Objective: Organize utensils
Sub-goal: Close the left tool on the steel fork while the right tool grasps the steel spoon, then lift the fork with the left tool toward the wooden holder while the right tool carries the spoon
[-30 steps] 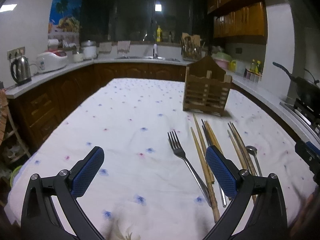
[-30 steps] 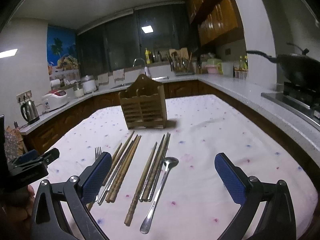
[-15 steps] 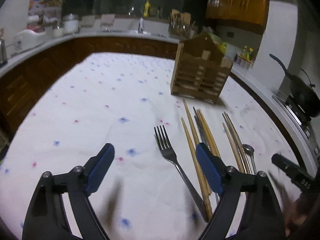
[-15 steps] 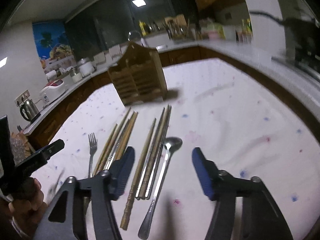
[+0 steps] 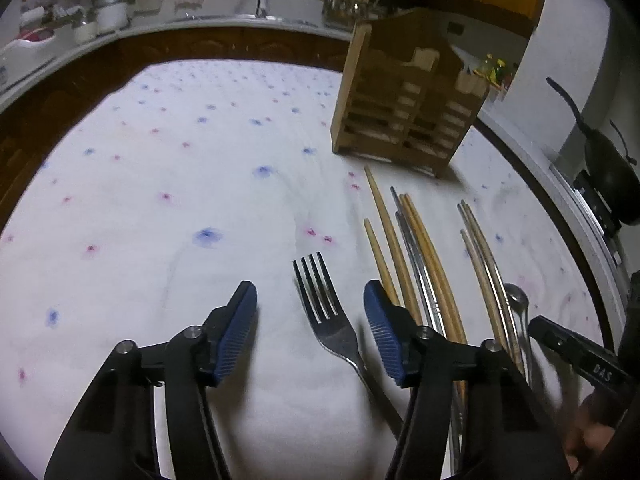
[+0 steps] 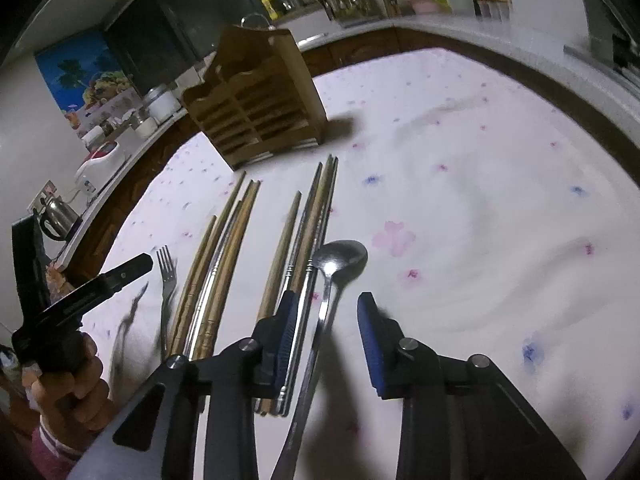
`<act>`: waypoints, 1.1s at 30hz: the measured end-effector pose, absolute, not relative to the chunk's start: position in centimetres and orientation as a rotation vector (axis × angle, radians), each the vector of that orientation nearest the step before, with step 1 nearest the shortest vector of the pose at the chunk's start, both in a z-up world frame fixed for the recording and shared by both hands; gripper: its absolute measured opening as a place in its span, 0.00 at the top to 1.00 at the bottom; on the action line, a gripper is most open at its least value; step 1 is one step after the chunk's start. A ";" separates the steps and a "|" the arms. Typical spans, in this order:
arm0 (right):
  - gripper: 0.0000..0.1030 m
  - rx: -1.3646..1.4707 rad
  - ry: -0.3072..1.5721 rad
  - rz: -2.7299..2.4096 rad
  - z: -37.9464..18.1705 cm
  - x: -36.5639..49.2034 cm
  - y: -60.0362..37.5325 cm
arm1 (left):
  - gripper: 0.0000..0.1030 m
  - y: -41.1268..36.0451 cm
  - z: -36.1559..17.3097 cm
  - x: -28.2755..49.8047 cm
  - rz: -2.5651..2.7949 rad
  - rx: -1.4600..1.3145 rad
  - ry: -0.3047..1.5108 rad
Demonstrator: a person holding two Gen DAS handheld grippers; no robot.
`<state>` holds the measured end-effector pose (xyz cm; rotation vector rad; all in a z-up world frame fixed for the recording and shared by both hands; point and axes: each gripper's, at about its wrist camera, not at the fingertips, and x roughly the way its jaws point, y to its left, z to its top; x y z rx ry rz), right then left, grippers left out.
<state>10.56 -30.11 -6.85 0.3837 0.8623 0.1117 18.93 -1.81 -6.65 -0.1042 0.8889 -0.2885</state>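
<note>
A steel fork (image 5: 326,316) lies on the white flowered tablecloth, tines away from me; it also shows in the right wrist view (image 6: 166,276). My left gripper (image 5: 310,296) is open and low, its fingers either side of the fork's head. A steel spoon (image 6: 334,276) lies right of the chopsticks. My right gripper (image 6: 326,306) is open and straddles the spoon's neck. Several wooden and steel chopsticks (image 5: 416,260) lie in a row between fork and spoon, also in the right wrist view (image 6: 236,252). A wooden slatted utensil holder (image 5: 404,116) stands beyond them (image 6: 256,96).
The tablecloth (image 5: 160,200) covers the table. A kitchen counter with a kettle (image 6: 56,216), rice cooker (image 6: 100,160) and jars runs behind. A black wok (image 5: 608,176) sits on the stove at the right edge.
Both grippers have dropped toward the table and narrowed. The left has come down around the fork, the right around the spoon. The utensils have not moved.
</note>
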 end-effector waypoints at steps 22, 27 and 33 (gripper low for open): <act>0.97 0.401 0.826 0.206 -3.6 11.4 -30.4 | 0.98 -1.9 -4.3 18.5 -0.399 -0.110 0.855; 0.98 0.385 0.754 0.223 -0.8 10.8 -30.2 | 0.98 -1.3 -1.2 17.2 -0.388 -0.119 0.783; 0.98 0.327 0.660 0.213 2.4 10.5 -30.0 | 0.98 0.2 2.7 16.5 -0.366 -0.147 0.683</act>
